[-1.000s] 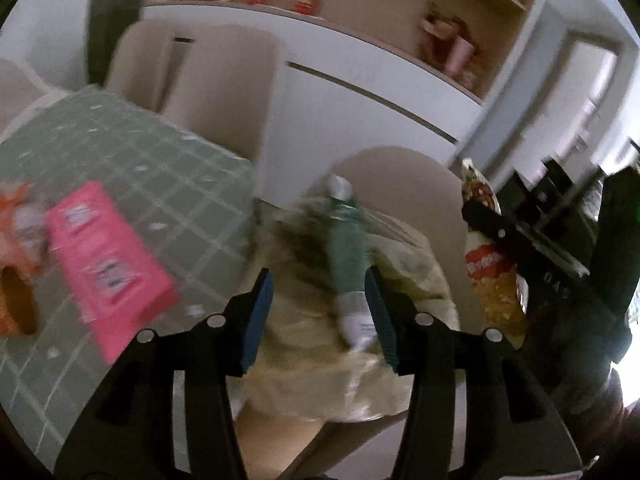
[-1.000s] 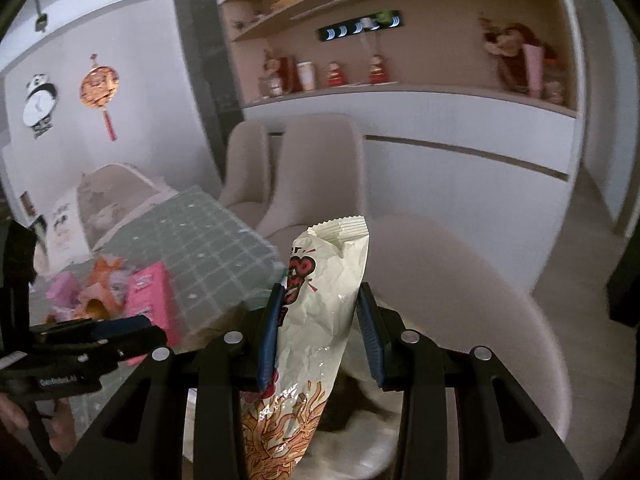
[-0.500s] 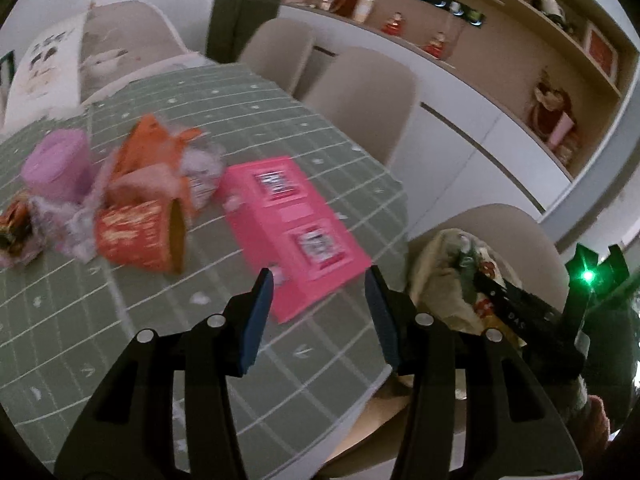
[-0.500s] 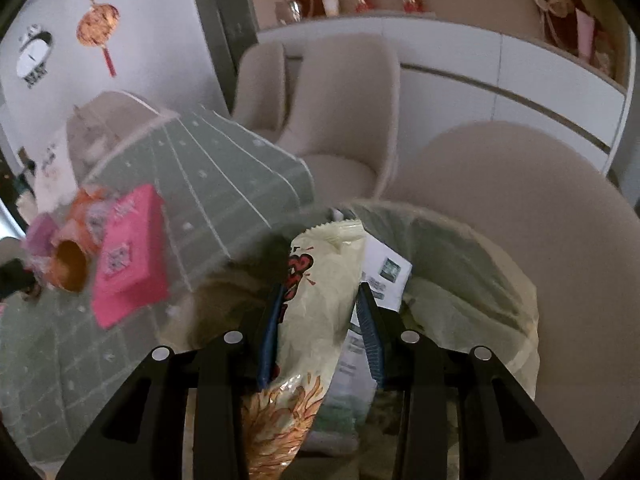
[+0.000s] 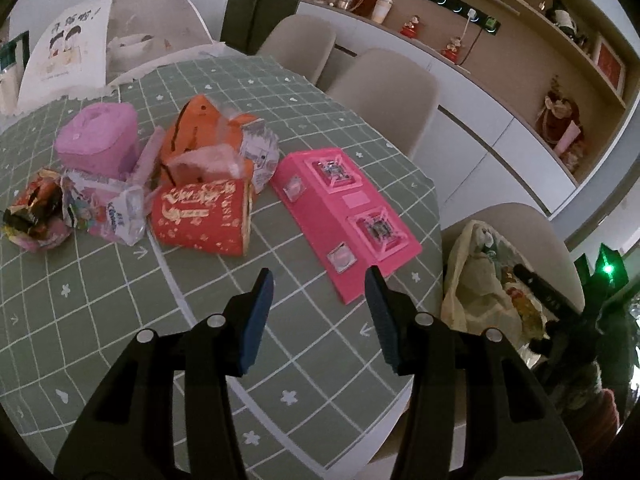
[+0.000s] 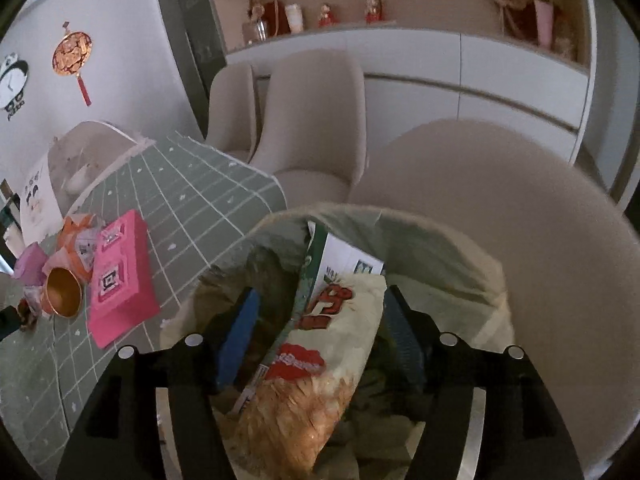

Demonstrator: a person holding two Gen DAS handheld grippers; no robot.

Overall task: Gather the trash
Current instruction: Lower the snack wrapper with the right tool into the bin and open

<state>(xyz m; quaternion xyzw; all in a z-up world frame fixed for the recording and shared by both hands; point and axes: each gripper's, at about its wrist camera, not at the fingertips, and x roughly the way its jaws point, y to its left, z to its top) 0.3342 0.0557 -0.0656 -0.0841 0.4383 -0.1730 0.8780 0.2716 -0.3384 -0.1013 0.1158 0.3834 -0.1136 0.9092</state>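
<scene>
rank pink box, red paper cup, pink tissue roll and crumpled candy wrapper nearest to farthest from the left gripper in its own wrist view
From the left gripper:
1. pink box, just ahead, right.
2. red paper cup, ahead, left.
3. pink tissue roll and crumpled candy wrapper, far left: too close to call.

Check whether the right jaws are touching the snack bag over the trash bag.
Cannot tell. In the right wrist view the opening right gripper shows a clear gap on the left of the snack bag, but the bag's right edge overlaps the other jaw.
</scene>
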